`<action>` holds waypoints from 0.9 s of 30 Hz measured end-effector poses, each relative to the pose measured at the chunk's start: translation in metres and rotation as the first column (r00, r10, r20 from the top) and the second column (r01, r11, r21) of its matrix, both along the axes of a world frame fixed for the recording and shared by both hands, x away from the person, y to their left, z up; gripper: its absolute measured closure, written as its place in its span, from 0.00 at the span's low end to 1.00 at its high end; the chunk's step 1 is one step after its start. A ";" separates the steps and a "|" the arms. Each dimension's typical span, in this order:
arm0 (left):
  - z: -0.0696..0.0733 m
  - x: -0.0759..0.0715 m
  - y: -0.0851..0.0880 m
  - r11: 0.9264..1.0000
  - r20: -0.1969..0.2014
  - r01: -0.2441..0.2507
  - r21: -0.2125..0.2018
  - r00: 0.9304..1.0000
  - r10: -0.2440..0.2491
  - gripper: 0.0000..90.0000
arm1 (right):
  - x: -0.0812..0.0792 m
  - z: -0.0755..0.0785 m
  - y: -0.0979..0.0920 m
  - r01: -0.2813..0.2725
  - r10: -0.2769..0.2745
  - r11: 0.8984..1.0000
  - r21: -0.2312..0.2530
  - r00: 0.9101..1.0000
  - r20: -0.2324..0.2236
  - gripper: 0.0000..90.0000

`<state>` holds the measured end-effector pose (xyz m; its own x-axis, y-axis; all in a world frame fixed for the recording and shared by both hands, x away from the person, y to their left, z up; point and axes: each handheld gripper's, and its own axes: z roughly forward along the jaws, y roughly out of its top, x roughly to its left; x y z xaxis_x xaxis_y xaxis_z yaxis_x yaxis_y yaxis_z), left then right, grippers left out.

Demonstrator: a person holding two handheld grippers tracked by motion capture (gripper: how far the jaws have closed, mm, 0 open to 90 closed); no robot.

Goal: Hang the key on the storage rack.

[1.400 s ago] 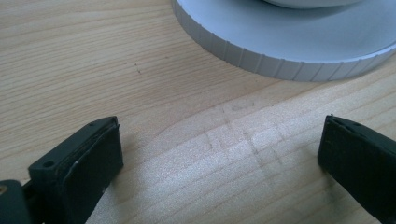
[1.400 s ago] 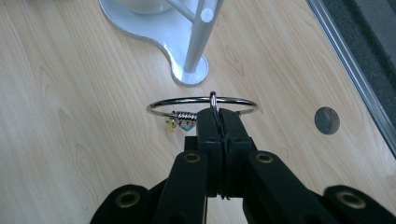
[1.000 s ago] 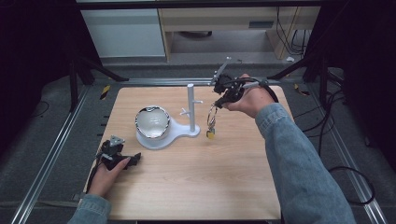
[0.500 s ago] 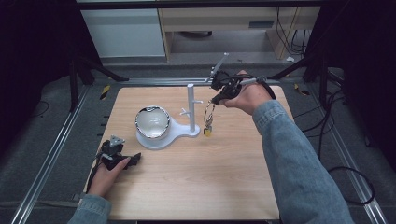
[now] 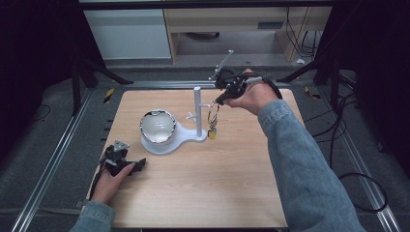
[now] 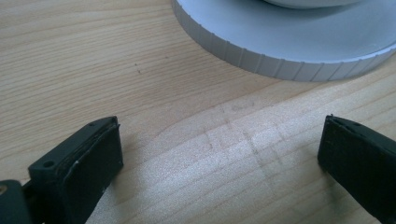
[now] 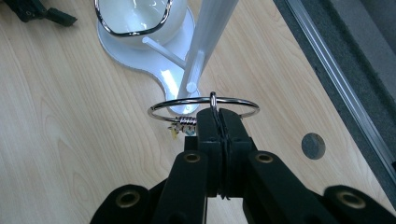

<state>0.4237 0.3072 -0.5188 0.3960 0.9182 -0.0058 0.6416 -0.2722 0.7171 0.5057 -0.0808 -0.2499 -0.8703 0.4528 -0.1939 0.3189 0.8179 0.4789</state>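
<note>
Jaws pinch bracelet [image 7: 203, 108], its ring lying level, beside stand [image 7: 205, 42].

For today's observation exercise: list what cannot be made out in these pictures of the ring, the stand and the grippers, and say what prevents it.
- Ring, right gripper view: whether it sits over a peg yet; overlap hides it.
- Yellow charm, high view: too small to identify.
- Stand, left gripper view: cut off by the top edge.
- Left gripper, high view: jaws too small to judge.
- Right gripper: pads hide the ring's gripped part.

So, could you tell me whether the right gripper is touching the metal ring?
Touching. In the right gripper view, the right gripper has its jaws shut on the metal ring, which is pinched between the pads beside the white stand.
</note>
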 end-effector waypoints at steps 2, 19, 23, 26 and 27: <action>0.000 0.000 0.000 1.000 0.000 0.000 0.000 1.000 0.000 0.00 | 0.001 0.001 0.001 -0.003 0.003 1.000 0.000 1.000 0.001 0.99; 0.000 0.000 0.000 1.000 0.000 0.000 0.000 1.000 0.000 0.00 | 0.008 -0.001 0.008 -0.004 0.004 1.000 0.008 1.000 -0.008 0.99; 0.000 0.000 0.000 1.000 0.000 0.000 0.000 1.000 0.000 0.00 | 0.009 -0.001 0.010 -0.007 0.007 1.000 0.007 1.000 -0.010 0.99; 0.000 0.000 0.000 1.000 0.000 0.000 0.000 1.000 0.000 0.00 | 0.010 -0.001 0.012 -0.005 0.005 1.000 0.005 1.000 -0.014 0.99; 0.000 0.000 0.000 1.000 0.000 0.000 0.000 1.000 0.000 0.00 | 0.010 -0.001 0.012 -0.005 0.005 1.000 0.005 1.000 -0.014 0.99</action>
<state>0.4237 0.3072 -0.5187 0.3960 0.9182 -0.0058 0.6417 -0.2722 0.7170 0.5157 -0.0690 -0.2508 -0.8751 0.4494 -0.1793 0.3215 0.8171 0.4785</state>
